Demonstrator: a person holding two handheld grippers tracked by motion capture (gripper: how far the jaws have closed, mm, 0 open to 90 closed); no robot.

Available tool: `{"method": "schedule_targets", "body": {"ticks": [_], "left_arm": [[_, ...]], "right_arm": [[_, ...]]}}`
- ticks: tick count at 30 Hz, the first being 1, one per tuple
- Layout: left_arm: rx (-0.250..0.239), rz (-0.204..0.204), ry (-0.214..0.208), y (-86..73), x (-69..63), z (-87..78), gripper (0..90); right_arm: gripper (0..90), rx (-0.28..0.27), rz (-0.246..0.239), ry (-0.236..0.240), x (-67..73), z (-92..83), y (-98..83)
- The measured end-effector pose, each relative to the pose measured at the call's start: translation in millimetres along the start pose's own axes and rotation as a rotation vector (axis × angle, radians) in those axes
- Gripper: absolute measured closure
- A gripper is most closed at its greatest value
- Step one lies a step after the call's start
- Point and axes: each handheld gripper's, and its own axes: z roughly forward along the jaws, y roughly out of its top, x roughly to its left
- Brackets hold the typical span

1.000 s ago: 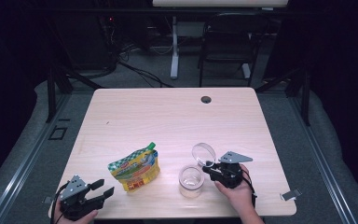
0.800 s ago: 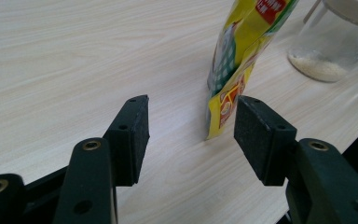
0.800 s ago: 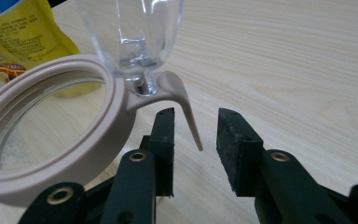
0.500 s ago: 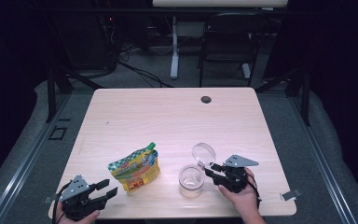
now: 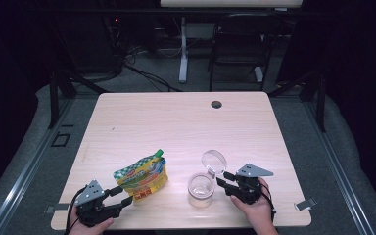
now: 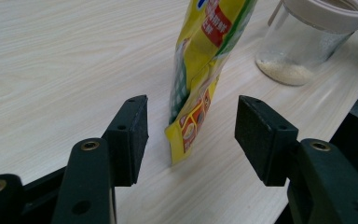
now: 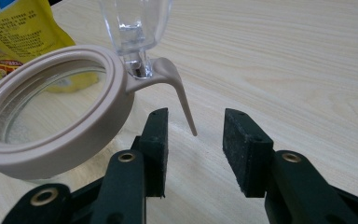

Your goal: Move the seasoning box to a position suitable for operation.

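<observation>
High view, lower half of the frame: a yellow-green pouch stands on the wooden surface at lower left of centre, with a clear jar just to its right. The jar's hinged lid is swung up and back, so the mouth is open; in the left gripper view a thin layer of pale grains lies at the jar's bottom.

The left tool, at the lower left, has its jaws apart on either side of the pouch's lower corner without pressing on it; they have just been opening. The right tool, at the lower right, also has its jaws apart and has just been opening; the jar's beige latch tab hangs between them, free of both pads.

Judged progress: opening the jar appears done. Gripping the pouch, lifting it and pouring from it into the jar appear still to come.
</observation>
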Motion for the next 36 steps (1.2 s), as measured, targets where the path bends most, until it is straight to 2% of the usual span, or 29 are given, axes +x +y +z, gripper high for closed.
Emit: {"method": "schedule_targets", "body": {"ticks": [3,7,13,17,22,27,30,33,36], "left_arm": [[-0.004,0.011,-0.014,1.4,0.6,7.3,44.2],[0.002,-0.009,-0.045,1.7,1.9,18.2,43.7],[0.025,-0.02,-0.062,-0.9,4.4,33.1,42.4],[0.012,-0.028,-0.079,-1.2,5.1,41.1,42.4],[-0.007,-0.032,-0.088,-1.9,6.2,43.8,42.7],[0.007,-0.03,-0.084,-3.7,7.7,44.6,45.3],[0.006,-0.033,-0.099,-5.4,8.1,45.9,45.8],[-0.002,-0.055,-0.117,-7.5,9.9,47.9,45.6],[0.002,-0.094,-0.142,-8.6,13.9,48.7,44.8]], "right_arm": [[60.4,-0.003,-0.001,0.002,0.6,0.6,-0.7],[60.1,-0.007,0.006,-0.003,-0.3,0.1,-1.2],[59.7,-0.006,0.013,-0.004,-1.3,0.9,-1.4],[59.4,-0.011,0.015,-0.001,-0.9,1.0,-1.2],[59.1,-0.014,0.018,-0.002,-1.9,0.5,-1.1],[58.7,-0.015,0.017,-0.004,-2.4,0.7,-1.3],[58.6,-0.01,0.015,-0.002,-2.1,1.2,-1.3],[58.4,-0.006,0.012,-0.007,-1.7,1.6,-1.2],[58.3,-0.009,0.018,-0.004,-1.6,2.5,-1.6]]}}
